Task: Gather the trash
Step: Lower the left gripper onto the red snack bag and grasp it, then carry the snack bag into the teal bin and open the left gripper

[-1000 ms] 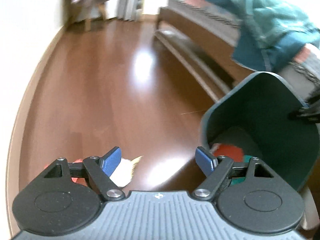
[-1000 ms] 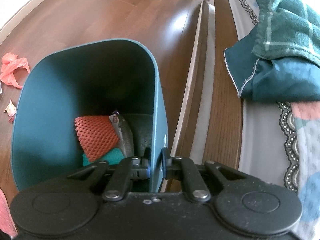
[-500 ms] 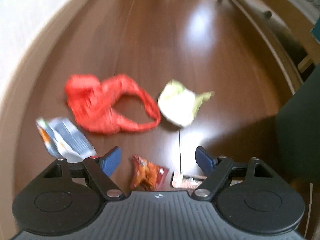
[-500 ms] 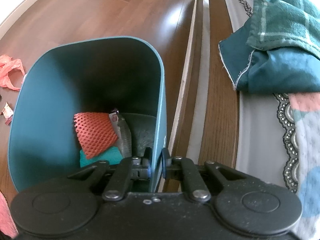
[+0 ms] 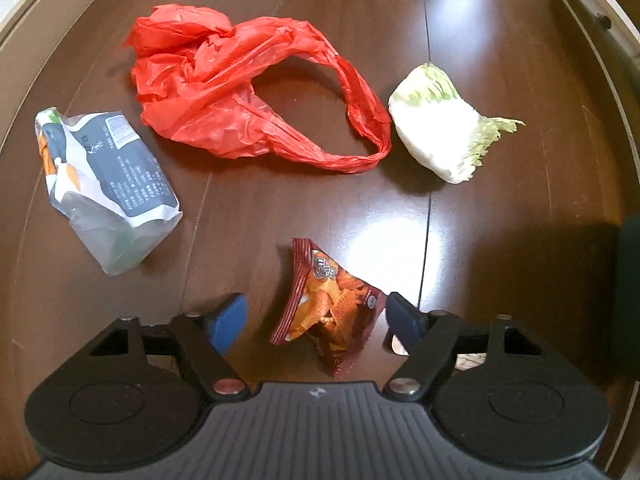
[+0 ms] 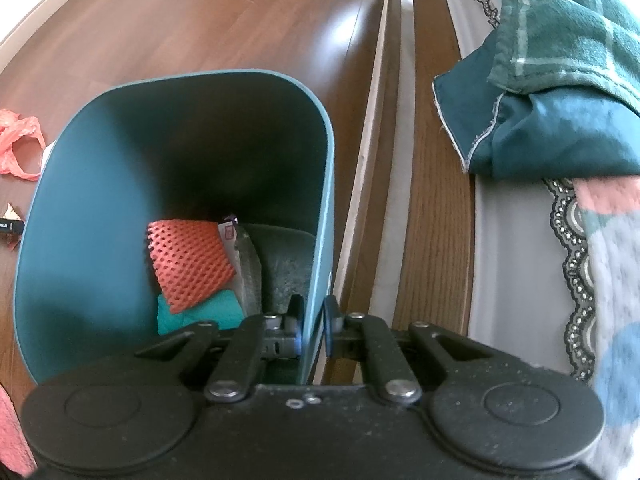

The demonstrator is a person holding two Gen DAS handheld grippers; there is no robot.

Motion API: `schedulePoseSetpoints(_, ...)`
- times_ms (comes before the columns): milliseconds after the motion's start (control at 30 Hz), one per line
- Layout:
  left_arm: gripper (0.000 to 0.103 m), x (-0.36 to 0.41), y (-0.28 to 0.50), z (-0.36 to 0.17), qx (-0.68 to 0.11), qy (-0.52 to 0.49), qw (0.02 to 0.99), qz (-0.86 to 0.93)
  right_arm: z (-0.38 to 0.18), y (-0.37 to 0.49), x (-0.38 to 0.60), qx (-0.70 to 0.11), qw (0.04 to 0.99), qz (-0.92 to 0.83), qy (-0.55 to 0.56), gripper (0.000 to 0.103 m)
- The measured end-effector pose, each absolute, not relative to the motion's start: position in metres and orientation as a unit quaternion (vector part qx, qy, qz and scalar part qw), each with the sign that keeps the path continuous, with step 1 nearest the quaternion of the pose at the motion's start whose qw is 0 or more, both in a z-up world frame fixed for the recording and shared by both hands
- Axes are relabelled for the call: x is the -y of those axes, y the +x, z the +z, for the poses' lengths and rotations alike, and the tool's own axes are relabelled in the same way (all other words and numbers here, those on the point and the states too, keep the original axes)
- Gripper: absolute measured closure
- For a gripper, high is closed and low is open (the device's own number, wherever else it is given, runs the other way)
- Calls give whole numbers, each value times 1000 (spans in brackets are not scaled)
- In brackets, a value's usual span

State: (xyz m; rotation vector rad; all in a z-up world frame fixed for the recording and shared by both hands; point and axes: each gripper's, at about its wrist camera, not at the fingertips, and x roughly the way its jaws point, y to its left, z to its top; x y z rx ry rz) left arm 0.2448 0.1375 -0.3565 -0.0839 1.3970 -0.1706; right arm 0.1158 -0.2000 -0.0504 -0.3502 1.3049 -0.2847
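Note:
On the wooden floor, a small orange snack packet (image 5: 328, 308) lies between the fingers of my left gripper (image 5: 316, 316), whose jaws are closing; the right pad is at the packet's edge, the left pad still apart from it. Further out lie a red plastic bag (image 5: 240, 92), a grey-and-white wrapper (image 5: 108, 188) and a piece of cabbage (image 5: 440, 124). My right gripper (image 6: 314, 320) is shut on the right wall of the teal bin (image 6: 100, 200). Inside the bin sit an orange foam net (image 6: 188, 264) and a teal item (image 6: 200, 314).
The bed frame (image 6: 432, 200) with a teal blanket (image 6: 560, 92) runs along the bin's right side. The bin's dark edge (image 5: 628, 280) shows at the right of the left wrist view. Another small wrapper scrap (image 5: 468, 360) lies under the left gripper's right finger.
My left gripper has swung down from the bin toward the floor trash and lowered over the snack packet, its jaws narrowing. The right gripper and bin have stayed put.

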Motion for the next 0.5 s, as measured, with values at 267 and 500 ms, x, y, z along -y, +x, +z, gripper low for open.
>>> schedulePoseSetpoints(267, 72, -143, 233, -342, -630, -44, 771, -81, -52, 116, 199, -601, 772, -132, -162, 94)
schedulePoseSetpoints(500, 77, -145, 232, -299, -599, -57, 792, -105, -55, 115, 198, -595, 771, -144, -175, 97)
